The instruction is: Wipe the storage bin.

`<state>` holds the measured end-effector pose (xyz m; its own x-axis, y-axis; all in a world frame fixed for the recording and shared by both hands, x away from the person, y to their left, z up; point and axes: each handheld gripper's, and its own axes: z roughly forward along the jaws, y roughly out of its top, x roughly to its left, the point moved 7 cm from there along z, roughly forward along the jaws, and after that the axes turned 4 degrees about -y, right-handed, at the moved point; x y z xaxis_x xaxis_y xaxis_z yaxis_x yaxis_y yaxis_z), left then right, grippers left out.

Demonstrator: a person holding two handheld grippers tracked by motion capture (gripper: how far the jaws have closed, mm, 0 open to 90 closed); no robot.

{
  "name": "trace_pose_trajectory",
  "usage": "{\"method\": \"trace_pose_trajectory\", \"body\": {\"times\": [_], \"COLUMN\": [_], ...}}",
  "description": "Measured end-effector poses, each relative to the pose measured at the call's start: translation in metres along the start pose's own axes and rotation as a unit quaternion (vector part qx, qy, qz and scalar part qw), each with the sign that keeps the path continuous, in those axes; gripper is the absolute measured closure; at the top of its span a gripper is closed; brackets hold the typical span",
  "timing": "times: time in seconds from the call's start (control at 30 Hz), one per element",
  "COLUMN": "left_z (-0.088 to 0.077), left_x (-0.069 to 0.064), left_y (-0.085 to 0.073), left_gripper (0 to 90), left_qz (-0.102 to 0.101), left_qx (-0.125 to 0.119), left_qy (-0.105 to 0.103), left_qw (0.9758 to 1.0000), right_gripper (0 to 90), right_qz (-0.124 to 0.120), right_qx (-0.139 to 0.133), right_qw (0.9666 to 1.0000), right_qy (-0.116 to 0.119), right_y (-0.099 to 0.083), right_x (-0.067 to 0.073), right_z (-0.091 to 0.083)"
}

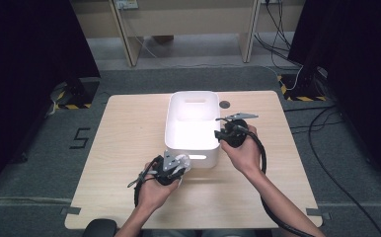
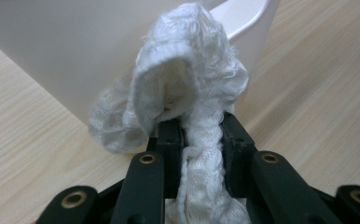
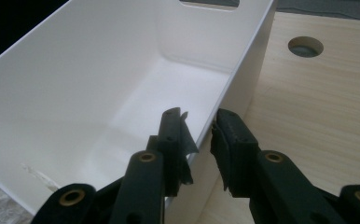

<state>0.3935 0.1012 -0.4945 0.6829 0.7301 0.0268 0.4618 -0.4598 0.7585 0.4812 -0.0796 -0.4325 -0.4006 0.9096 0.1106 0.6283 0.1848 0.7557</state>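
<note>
1. Pale wood of the table point(image 1: 129, 148) carries a white bin point(image 1: 192, 148) at its middle, with grey carpet and dark curtains around; a round cable hole point(image 1: 224, 104) sits in the tabletop just past the bin's far right corner.

2. At the left, the left gripper point(image 1: 178, 165) is clenched on a white knitted cloth point(image 2: 187, 93). In the left gripper view the cloth is squeezed between the two black jaws and bunches up above them, with more hanging below.

3. The cloth is outside the bin, just beside its near wall by the near left corner. The bin's open top lies forward of and above the jaws, so I judge the coming move to be a lift over that rim and then a release.

4. At the right, the right gripper point(image 3: 199, 135) straddles the bin's right wall, one jaw inside and one outside. Whether the pads press the wall I cannot tell; a small gap seems to show.

5. The left hand point(image 1: 154, 190) is the nearer one to the cloth, since it holds it; the right hand point(image 1: 245, 150) looks placed to steady the bin.
</note>
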Motion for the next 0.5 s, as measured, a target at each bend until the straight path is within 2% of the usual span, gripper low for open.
{"method": "trace_pose_trajectory", "body": {"times": [0.5], "left_z": [-0.020], "left_x": [-0.004], "left_y": [0.020], "left_gripper": [73.1], "left_qz": [-0.002], "left_qx": [-0.028], "left_qy": [0.010], "left_qw": [0.9996], "right_gripper": [72.4], "right_qz": [-0.002], "right_qx": [-0.001], "right_qw": [1.0000], "right_qy": [-0.006], "right_y": [0.000], "right_x": [0.001], "right_z": [0.001]}}
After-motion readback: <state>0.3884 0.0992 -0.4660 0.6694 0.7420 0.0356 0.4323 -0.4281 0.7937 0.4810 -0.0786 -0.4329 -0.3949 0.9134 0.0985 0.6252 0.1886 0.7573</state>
